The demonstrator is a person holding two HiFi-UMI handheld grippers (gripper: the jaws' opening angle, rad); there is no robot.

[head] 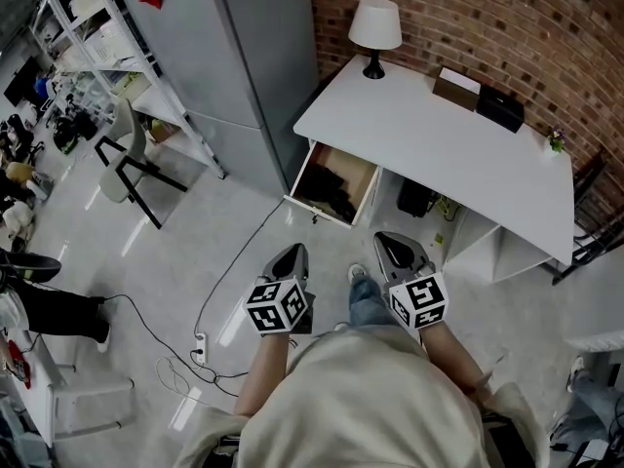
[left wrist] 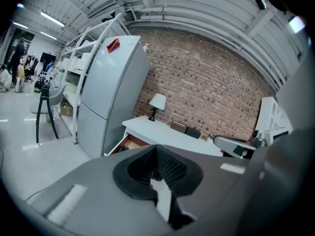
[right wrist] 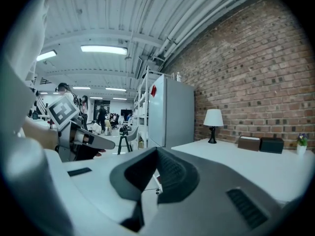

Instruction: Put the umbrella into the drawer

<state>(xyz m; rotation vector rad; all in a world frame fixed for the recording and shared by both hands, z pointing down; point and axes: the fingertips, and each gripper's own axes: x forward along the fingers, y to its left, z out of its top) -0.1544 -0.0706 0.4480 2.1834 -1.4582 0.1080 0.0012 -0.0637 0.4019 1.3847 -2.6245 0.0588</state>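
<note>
The white desk (head: 439, 154) stands against the brick wall with its wooden drawer (head: 363, 195) pulled open at the left end. A black object (head: 330, 188), which may be the umbrella, lies inside the drawer. In the head view both grippers are held up side by side, short of the desk. My left gripper (head: 292, 253) is shut with nothing in it, and so is my right gripper (head: 395, 244). The left gripper view shows the closed jaws (left wrist: 156, 168) and, beyond them, the open drawer (left wrist: 129, 142). The right gripper (right wrist: 156, 173) faces the desktop (right wrist: 246, 159).
On the desk are a white lamp (head: 375, 25), a brown box (head: 456, 88), a black box (head: 500, 107) and a small plant (head: 557, 141). A grey fridge (head: 244, 47) stands left of the desk, with shelving (head: 107, 37) and a chair (head: 127, 154) beyond. A power strip (head: 200, 344) with its cable lies on the floor.
</note>
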